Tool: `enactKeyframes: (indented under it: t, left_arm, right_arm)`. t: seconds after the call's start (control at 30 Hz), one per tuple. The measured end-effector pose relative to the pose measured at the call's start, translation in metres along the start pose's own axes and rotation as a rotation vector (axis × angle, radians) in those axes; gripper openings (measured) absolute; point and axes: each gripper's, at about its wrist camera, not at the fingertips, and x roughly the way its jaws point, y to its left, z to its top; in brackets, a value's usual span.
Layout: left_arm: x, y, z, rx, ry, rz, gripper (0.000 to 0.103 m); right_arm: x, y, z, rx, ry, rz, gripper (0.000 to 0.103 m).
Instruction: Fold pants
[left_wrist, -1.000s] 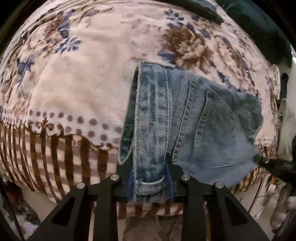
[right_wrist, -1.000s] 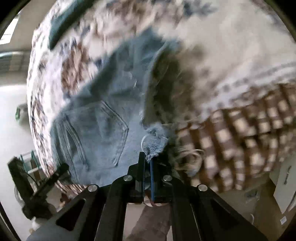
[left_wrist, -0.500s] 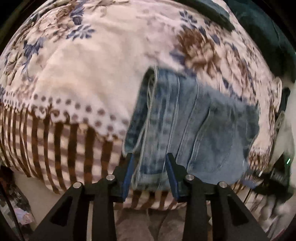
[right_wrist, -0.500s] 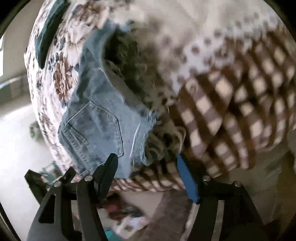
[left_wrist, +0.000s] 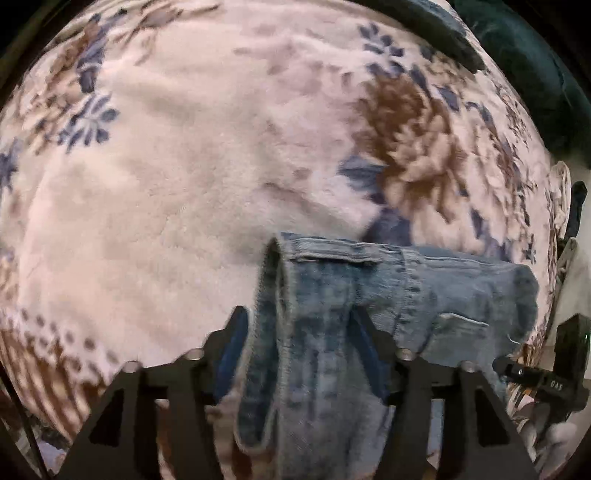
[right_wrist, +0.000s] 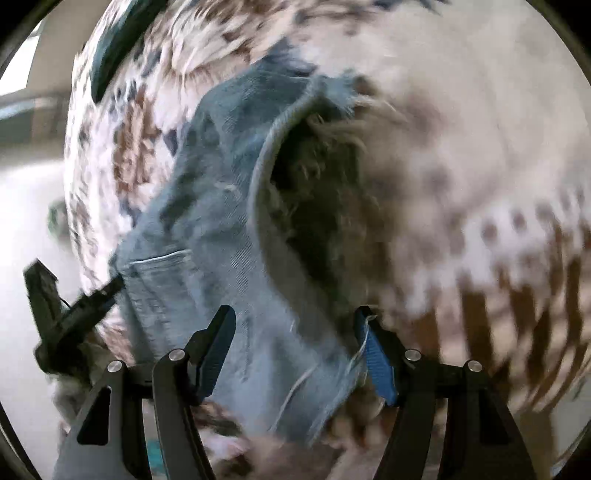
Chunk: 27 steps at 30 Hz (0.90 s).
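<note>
Light blue denim pants (left_wrist: 388, 291) lie folded on a floral blanket (left_wrist: 184, 166) over a bed, near its front edge. My left gripper (left_wrist: 295, 332) is open, its fingers on either side of the waistband end, which runs between them. In the right wrist view the pants (right_wrist: 221, 221) show a frayed hem and a back pocket. My right gripper (right_wrist: 295, 339) is open, its fingers straddling the frayed hem end. The right gripper's body shows in the left wrist view (left_wrist: 546, 373), and the left gripper's body in the right wrist view (right_wrist: 62, 306).
The blanket has a brown checked border (right_wrist: 498, 314) hanging over the bed's front edge. A dark green cushion (left_wrist: 517, 66) lies at the far right of the bed. Floor and clutter show below the bed edge.
Both grippers opened and let go of the pants, the right one first. They then moved forward and lower, so the denim now runs between the open fingers of each.
</note>
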Motion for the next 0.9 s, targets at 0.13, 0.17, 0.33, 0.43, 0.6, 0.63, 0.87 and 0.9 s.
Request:
enactKeyframes:
  t: [0.13, 0.17, 0.33, 0.43, 0.6, 0.63, 0.87, 0.9]
  left_arm:
    - [-0.005, 0.02, -0.006, -0.053, 0.002, -0.134, 0.067]
    - [-0.007, 0.026, -0.008, -0.063, -0.002, -0.159, 0.067]
    - [0.013, 0.041, -0.023, -0.107, 0.04, -0.345, 0.069]
    - [0.025, 0.036, -0.021, -0.107, 0.037, -0.385, 0.078]
    - [0.029, 0.032, -0.018, -0.111, 0.033, -0.387, 0.078]
    - [0.027, 0.031, -0.019, -0.104, 0.02, -0.38, 0.073]
    - [0.003, 0.001, -0.024, 0.001, -0.045, -0.281, 0.028]
    - [-0.002, 0.0, -0.024, 0.0, -0.05, -0.277, 0.027]
  right_arm:
    - [0.009, 0.001, 0.018, -0.054, 0.012, 0.001, 0.069]
    - [0.012, -0.001, 0.02, -0.061, 0.024, 0.024, 0.069]
    - [0.035, -0.006, 0.03, -0.096, 0.057, 0.102, 0.076]
    - [0.044, -0.001, 0.033, -0.134, 0.069, 0.143, 0.08]
    - [0.052, -0.001, 0.036, -0.163, 0.083, 0.209, 0.08]
    - [0.053, -0.001, 0.037, -0.164, 0.07, 0.207, 0.078]
    - [0.047, 0.018, 0.028, -0.168, -0.032, 0.092, 0.017]
    - [0.043, 0.02, 0.025, -0.163, -0.047, 0.086, 0.014]
